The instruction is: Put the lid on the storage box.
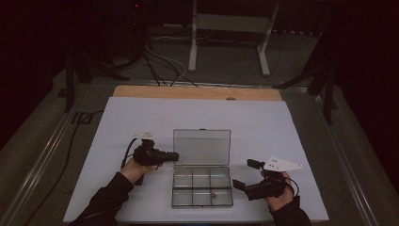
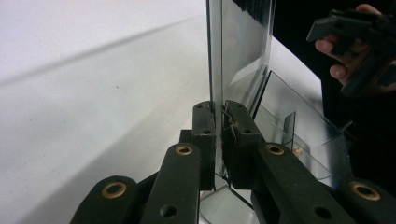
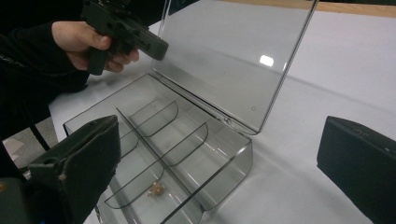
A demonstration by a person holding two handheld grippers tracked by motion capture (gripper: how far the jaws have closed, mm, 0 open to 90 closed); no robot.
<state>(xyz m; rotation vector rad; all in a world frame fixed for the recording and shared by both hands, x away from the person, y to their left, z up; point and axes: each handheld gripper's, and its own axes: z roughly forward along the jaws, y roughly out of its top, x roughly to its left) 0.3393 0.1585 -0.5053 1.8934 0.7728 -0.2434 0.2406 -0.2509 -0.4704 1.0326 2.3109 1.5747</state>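
Clear smoky-grey box with see-through lid, tiny gold-brown bit inside, black grippers (brass rivets), white table sheet, tan wood edge

White table with wooden far edge; clear compartment box lying directly on it, near front edge, lid open.

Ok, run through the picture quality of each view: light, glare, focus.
High view: dim overall, room behind nearly black, white table the brightest part, clear box faint against it. Left gripper view: near jaws soft, the upright lid mirrors dark streaks, table washed pale. Right gripper view: a small bright glare spot on the lid, own jaws blurred at the edges, the small gold item fuzzy.
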